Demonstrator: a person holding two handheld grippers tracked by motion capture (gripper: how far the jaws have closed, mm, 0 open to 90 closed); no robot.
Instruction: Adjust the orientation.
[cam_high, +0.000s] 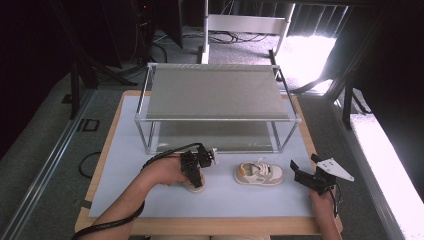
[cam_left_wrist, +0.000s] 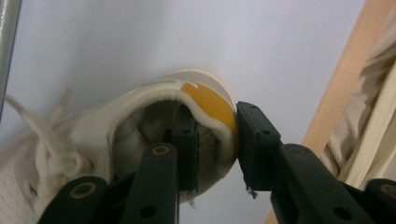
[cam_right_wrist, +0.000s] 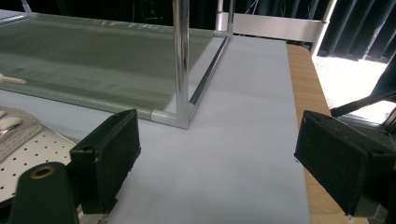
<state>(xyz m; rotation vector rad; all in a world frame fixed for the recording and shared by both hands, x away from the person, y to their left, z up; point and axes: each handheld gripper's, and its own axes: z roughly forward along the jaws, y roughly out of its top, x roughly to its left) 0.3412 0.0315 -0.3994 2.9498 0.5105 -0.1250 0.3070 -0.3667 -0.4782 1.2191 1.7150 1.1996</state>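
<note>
A: On mat front, left gripper (cam_left_wrist: 212, 140) clamped on near shoe (cam_left_wrist: 140, 126) heel collar, ready for lifting?
B: Yep. Right gripper (cam_right_wrist: 217, 158) wide open, empty, beside second shoe (cam_high: 259, 173); shelf rack (cam_high: 215, 118) behind.

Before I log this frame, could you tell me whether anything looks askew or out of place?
Nothing stands out. One shoe sits upright on the mat; the left gripper pinches the other shoe's heel; the rack stands square.

Held shoe (cam_left_wrist: 140, 116): cream white, mustard-yellow heel patch, white laces
Second shoe (cam_high: 259, 173): white, tan heel, dotted perforations
Grippers' jaws: black
Mat (cam_high: 125, 165): pale blue-white
Table edge (cam_high: 200, 226): light wood
Rack (cam_high: 215, 92): silver frame, grey shelves
</note>
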